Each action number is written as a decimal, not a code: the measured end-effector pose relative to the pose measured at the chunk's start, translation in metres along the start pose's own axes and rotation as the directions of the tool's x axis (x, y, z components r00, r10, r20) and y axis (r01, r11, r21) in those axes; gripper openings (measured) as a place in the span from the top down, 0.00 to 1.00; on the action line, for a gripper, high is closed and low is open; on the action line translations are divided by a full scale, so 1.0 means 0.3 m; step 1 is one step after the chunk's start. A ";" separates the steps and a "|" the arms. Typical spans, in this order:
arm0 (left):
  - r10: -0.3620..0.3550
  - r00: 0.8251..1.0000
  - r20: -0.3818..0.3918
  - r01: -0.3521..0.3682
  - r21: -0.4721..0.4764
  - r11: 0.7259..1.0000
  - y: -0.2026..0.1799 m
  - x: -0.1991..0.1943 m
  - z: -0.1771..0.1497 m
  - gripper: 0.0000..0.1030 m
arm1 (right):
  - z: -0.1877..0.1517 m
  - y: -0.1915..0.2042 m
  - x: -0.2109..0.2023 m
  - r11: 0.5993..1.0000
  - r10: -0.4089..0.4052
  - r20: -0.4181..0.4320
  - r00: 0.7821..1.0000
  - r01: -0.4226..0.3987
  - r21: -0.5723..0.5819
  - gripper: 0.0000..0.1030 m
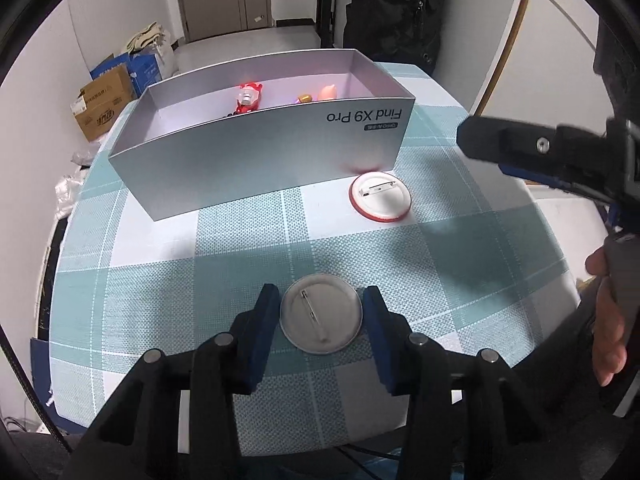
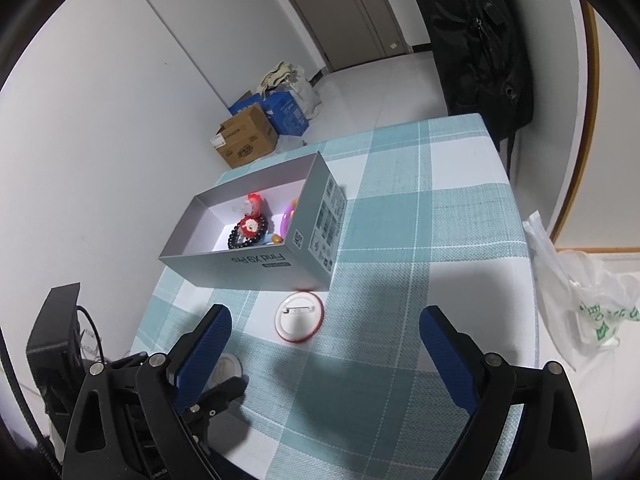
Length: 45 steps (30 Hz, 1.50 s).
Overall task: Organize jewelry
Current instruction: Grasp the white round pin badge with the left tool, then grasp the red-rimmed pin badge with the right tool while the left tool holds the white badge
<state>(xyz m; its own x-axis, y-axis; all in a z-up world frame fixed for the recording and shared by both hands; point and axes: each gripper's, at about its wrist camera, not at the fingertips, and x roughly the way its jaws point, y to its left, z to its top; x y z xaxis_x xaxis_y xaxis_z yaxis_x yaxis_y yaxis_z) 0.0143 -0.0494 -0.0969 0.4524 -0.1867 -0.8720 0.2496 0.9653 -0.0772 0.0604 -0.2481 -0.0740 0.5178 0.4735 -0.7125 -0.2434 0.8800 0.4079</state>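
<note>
A silver pin badge (image 1: pixel 321 314) lies face down on the checked tablecloth between the fingers of my left gripper (image 1: pixel 321 300), which is open around it with small gaps on both sides. A red-rimmed white badge (image 1: pixel 380 197) lies face down by the right end of the grey box (image 1: pixel 256 160); it also shows in the right wrist view (image 2: pixel 298 317). The box (image 2: pixel 256 264) holds a red trinket (image 1: pixel 248 98), a black bead bracelet (image 2: pixel 248 232) and other small pieces. My right gripper (image 2: pixel 325 330) is open and empty, above the table near the red-rimmed badge.
Cardboard and blue boxes (image 2: pixel 256 132) stand on the floor beyond the table. A black bag (image 2: pixel 484 40) hangs at the far table edge. A white plastic bag (image 2: pixel 580 300) lies at the right. The right gripper's body (image 1: pixel 540 148) hovers at the right in the left wrist view.
</note>
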 end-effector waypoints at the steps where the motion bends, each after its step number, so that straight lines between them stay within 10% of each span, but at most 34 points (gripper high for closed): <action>1: -0.014 1.000 -0.002 0.014 -0.015 1.000 0.007 -0.004 0.001 0.64 | -0.001 0.002 0.001 1.000 0.000 -0.002 1.000 0.000 -0.002 0.07; 21: -0.081 0.976 0.200 0.113 -0.155 0.982 0.147 -0.165 0.088 0.64 | -0.047 0.096 0.090 0.980 -0.096 -0.054 0.994 0.085 -0.178 0.10; 39: -0.092 0.964 0.250 0.150 -0.223 0.963 0.256 -0.190 0.106 0.64 | -0.087 0.245 0.224 0.872 -0.247 0.007 0.969 0.225 -0.435 0.59; 45: -0.092 0.963 0.255 0.149 -0.215 0.965 0.251 -0.198 0.106 0.64 | -0.080 0.245 0.231 0.878 -0.236 -0.002 0.972 0.213 -0.428 0.60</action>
<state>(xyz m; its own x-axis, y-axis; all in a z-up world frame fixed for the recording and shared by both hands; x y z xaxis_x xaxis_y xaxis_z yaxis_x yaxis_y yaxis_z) 0.0335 0.0287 -0.0357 0.6308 -0.3147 -0.7093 0.1240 0.9432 -0.3082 0.0587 -0.1496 -0.1071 0.5590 0.2522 -0.7899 -0.4547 0.8898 -0.0377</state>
